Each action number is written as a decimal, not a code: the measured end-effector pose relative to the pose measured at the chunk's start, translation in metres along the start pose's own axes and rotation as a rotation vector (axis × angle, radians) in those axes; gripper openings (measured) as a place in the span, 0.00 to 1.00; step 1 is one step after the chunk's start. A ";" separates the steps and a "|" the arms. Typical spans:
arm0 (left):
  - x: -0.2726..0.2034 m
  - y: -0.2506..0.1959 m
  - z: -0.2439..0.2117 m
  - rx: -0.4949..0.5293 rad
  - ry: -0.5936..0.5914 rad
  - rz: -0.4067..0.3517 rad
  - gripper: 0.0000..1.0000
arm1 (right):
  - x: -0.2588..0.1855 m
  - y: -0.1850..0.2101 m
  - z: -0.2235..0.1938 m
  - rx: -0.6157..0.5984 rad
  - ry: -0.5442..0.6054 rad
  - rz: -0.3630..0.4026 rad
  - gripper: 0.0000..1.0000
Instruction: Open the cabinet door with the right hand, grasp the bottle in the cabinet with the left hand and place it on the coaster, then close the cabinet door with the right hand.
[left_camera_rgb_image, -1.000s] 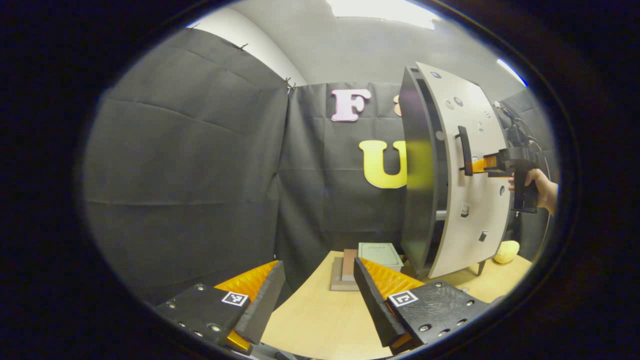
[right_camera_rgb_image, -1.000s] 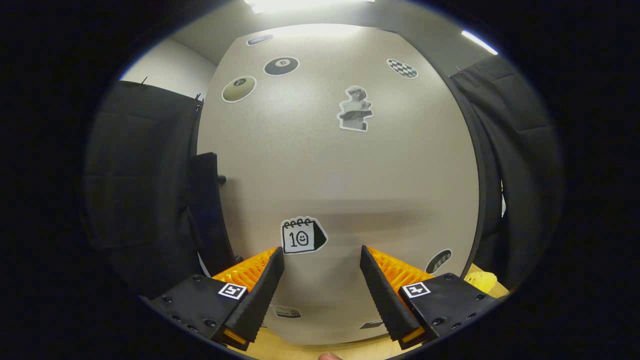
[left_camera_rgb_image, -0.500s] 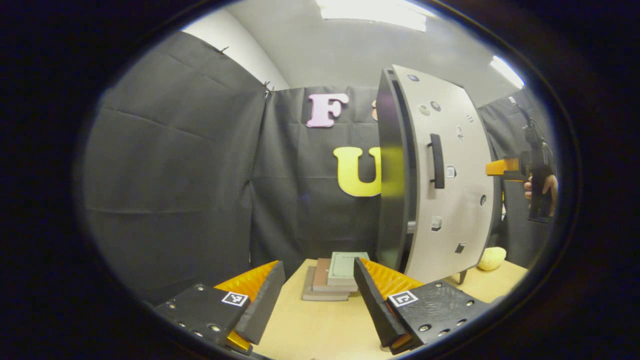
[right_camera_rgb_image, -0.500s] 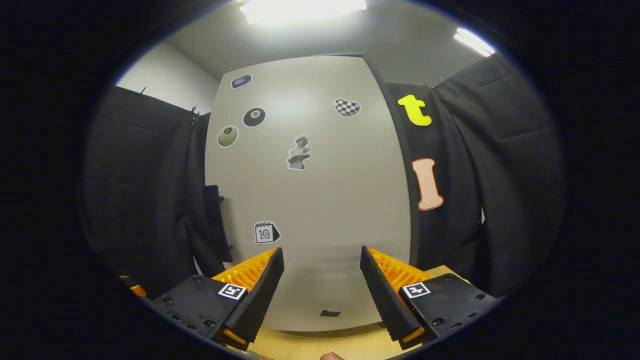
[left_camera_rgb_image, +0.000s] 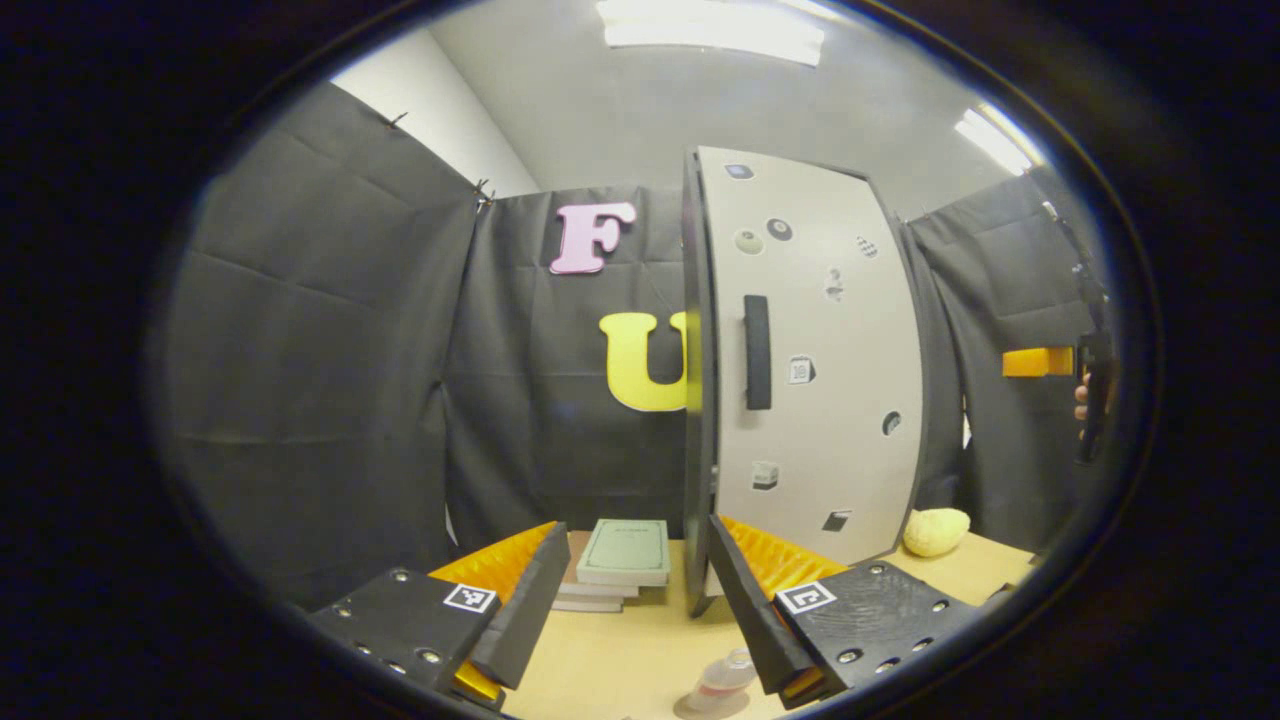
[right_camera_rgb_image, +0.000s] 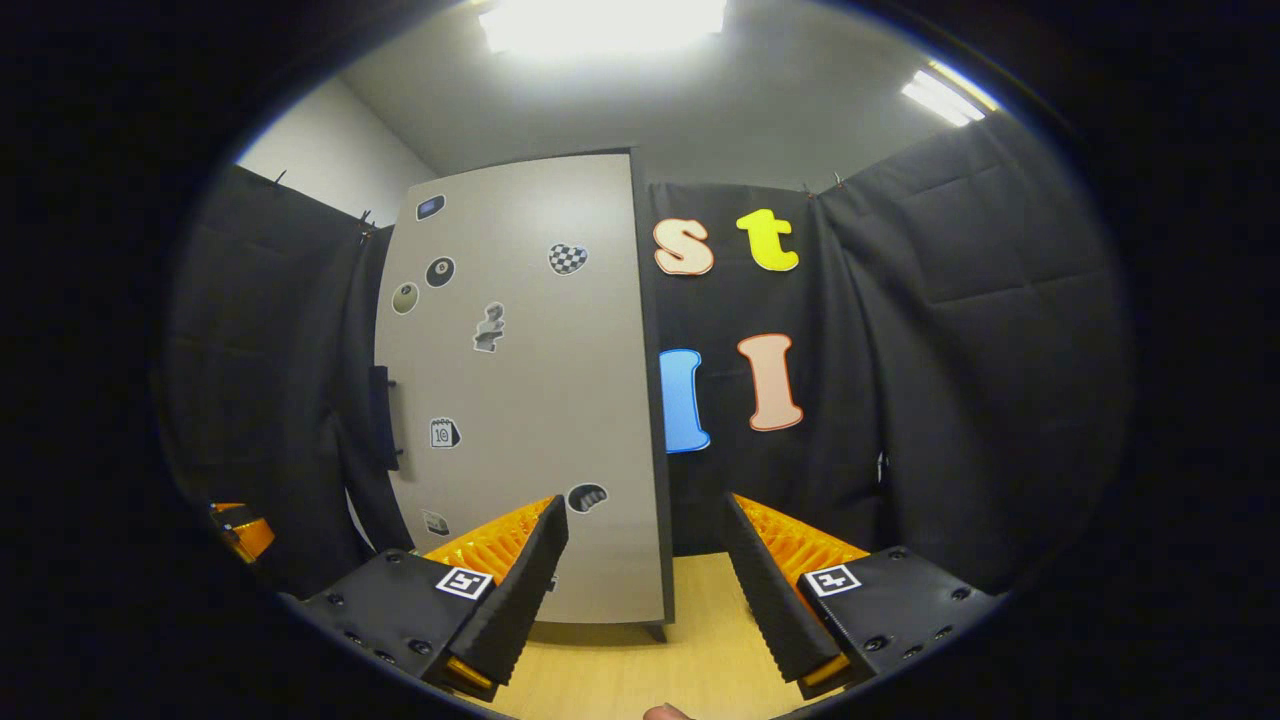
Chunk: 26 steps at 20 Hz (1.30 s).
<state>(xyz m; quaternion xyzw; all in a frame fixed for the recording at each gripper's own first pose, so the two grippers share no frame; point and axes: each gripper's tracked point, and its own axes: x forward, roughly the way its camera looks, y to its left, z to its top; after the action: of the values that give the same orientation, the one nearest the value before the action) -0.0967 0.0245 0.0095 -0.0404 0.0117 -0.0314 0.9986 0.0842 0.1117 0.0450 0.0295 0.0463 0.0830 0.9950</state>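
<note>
So the cabinet (left_camera_rgb_image: 810, 360) stands upright on the wooden table (left_camera_rgb_image: 620, 660) with its door (right_camera_rgb_image: 520, 400) closed flat against the front, so you can't see anything inside it. The door has a bunch of stickers on it and a dark vertical handle (left_camera_rgb_image: 757, 352) near its left edge. The bottle (left_camera_rgb_image: 722, 680) is out on the table in front of the cabinet, sitting on the round coaster (left_camera_rgb_image: 712, 706). It looks upright with its long axis vertical, though it's right at the bottom edge of the left gripper view, so it leans in the picture and I can't be sure. The left gripper (left_camera_rgb_image: 630, 600) hangs just above it with the fingers spread wide, holding nothing. The right gripper (right_camera_rgb_image: 645, 580) is also wide open and empty, pointing at the door's right edge from well back. There's a stack of books (left_camera_rgb_image: 620, 560) just left of the cabinet and a yellowish lumpy thing (left_camera_rgb_image: 935, 532) on the table to its right.
</note>
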 end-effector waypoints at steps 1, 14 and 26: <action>-0.004 -0.010 0.005 0.000 -0.003 -0.005 0.84 | -0.008 -0.013 -0.001 -0.008 -0.001 -0.007 0.97; -0.043 -0.071 0.047 0.078 -0.031 0.047 0.88 | -0.072 -0.117 -0.052 -0.052 0.045 -0.039 0.98; -0.050 -0.033 0.059 0.090 -0.042 0.052 0.85 | -0.093 -0.100 -0.041 -0.077 0.001 -0.051 0.98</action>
<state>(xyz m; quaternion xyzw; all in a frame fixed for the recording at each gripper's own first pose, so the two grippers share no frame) -0.1475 -0.0004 0.0719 0.0040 -0.0098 -0.0053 0.9999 0.0055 0.0001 0.0059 -0.0099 0.0445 0.0594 0.9972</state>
